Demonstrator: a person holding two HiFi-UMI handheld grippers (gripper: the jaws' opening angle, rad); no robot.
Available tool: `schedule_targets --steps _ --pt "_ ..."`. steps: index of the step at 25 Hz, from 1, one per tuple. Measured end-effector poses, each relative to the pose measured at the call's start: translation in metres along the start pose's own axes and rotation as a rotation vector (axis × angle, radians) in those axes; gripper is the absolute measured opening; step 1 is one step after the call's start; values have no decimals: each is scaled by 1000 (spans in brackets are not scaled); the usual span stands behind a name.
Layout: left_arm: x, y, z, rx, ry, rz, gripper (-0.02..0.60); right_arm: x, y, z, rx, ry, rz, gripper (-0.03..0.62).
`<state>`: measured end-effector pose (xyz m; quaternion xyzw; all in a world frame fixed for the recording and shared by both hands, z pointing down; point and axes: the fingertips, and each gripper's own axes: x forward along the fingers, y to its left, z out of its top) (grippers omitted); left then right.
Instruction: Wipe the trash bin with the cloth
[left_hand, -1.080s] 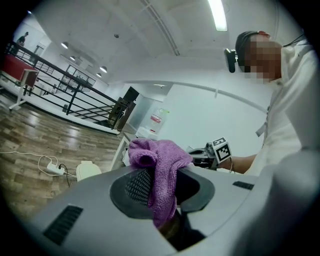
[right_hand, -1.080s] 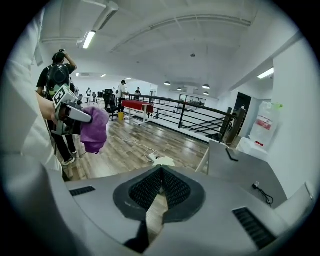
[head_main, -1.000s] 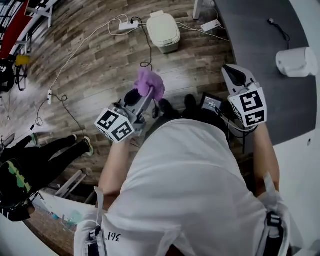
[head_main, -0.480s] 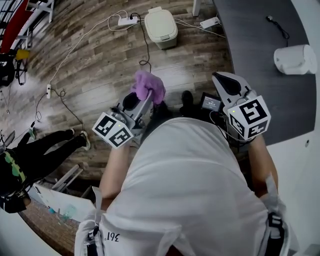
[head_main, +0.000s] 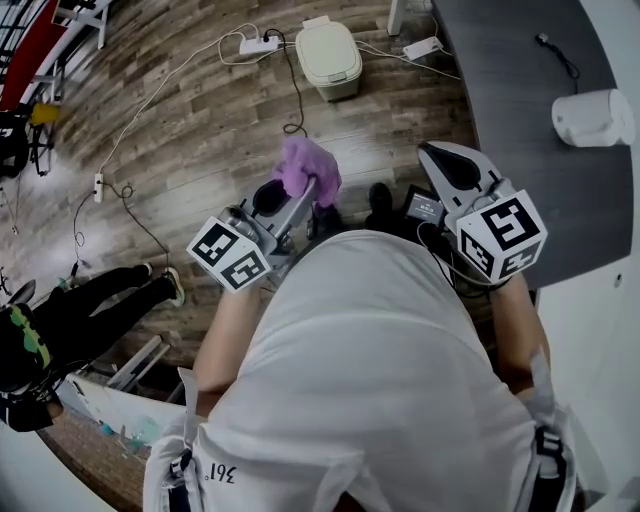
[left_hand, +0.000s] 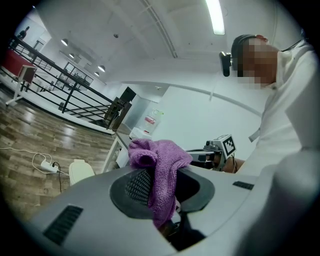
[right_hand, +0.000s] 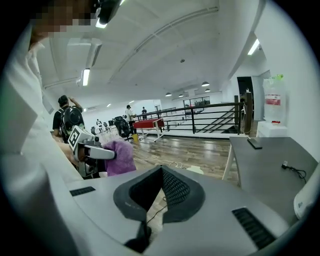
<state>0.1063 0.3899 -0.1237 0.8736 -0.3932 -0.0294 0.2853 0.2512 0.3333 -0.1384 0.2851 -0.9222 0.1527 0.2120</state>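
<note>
Scene: A person in a white shirt stands on a wood-plank floor (head_main: 200, 170), a two-jaw gripper in each hand, seen from above.
Left gripper: The left gripper (head_main: 300, 195) is clamped on a purple cloth (head_main: 308, 165). Its own view shows the fabric pinched between the pads, a bunched wad riding above the jaws and a tail hanging below.
Right gripper: The right gripper (head_main: 430, 152), at 3 o'clock from the cloth, has its jaws pressed together with nothing between them.
Trash bin: A cream lidded trash bin (head_main: 328, 58) sits on the floor at 12 o'clock in the head view, lid down, well apart from both grippers. A power strip (head_main: 258, 45) lies near it at its 9 o'clock.
Surroundings: A dark grey table (head_main: 520, 90) fills 2 o'clock and carries a white paper roll (head_main: 592, 118). A second person in dark clothes (head_main: 70, 320) is at 8 o'clock.
Stage: Cloth in hand, bin not yet reached; wiping appears not to have begun.
Cloth handling: Likely soft, light and limp. The wad past the jaw tips is the working face, and the mid-fold grip looks secure.
Bin handling: Probably light, smooth, rigid plastic that could skid on the planks under pressure. The empty gripper could brace its rim or a side wall, since the lid may flex or lift if pressed.
</note>
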Motion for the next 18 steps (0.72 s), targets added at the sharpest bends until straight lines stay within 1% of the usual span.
schedule_targets --steps 3,8,13,18 --pt "1 3 3 3 -1 -19 84 2 2 5 -27 0 -18 6" --pt "2 10 11 15 -6 -32 84 8 5 13 -38 -8 -30 6" --pt "3 11 -2 -2 9 -49 84 14 24 3 -38 13 14 6" --pt "1 12 1 -8 14 -54 84 17 39 6 -46 22 51 6"
